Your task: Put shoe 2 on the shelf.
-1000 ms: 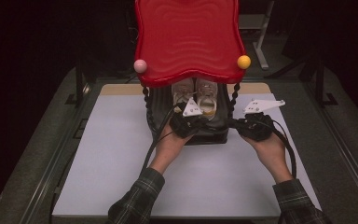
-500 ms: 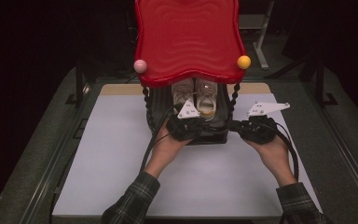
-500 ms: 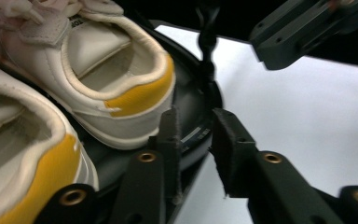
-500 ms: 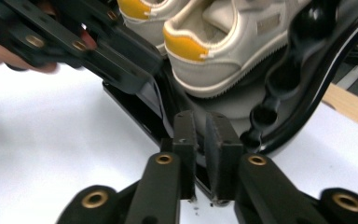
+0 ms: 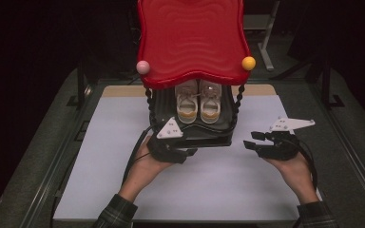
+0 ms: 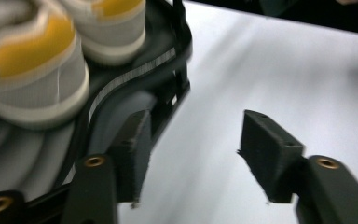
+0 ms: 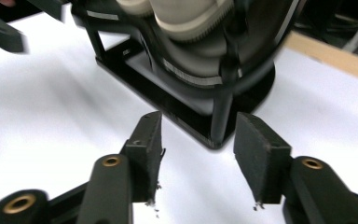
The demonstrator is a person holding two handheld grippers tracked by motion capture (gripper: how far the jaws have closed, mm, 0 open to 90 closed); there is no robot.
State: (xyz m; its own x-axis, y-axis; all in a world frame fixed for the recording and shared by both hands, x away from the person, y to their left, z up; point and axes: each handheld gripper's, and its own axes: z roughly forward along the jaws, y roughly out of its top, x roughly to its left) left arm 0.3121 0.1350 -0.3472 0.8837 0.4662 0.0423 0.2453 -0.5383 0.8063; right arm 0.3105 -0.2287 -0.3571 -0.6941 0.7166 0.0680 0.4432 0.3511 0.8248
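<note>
A rack with a red wavy top (image 5: 192, 40) stands at the table's far middle, a pink ball (image 5: 143, 67) and a yellow ball (image 5: 248, 63) at its front corners. On its black lower shelf (image 5: 204, 135) sits a pair of white and yellow sneakers (image 5: 198, 102) (image 6: 32, 70) (image 7: 186, 18). My left gripper (image 5: 190, 153) (image 6: 198, 154) lies at the shelf's front left corner. My right gripper (image 5: 249, 141) (image 7: 203, 154) is off the shelf's right front corner, with the corner post (image 7: 219, 119) just ahead of its tips. Both have just been opening and stand open, with nothing between the jaws.
The rack rests on a white sheet (image 5: 209, 185) over a grey table with dark raised edges (image 5: 356, 156). Bare sheet lies on both sides of the rack and in front of it. Dark stands rise behind the table (image 5: 266, 38).
Both hands have drawn back from the front of the black shelf toward the person, the right one also outward to the right. Both pairs of jaws have parted.
</note>
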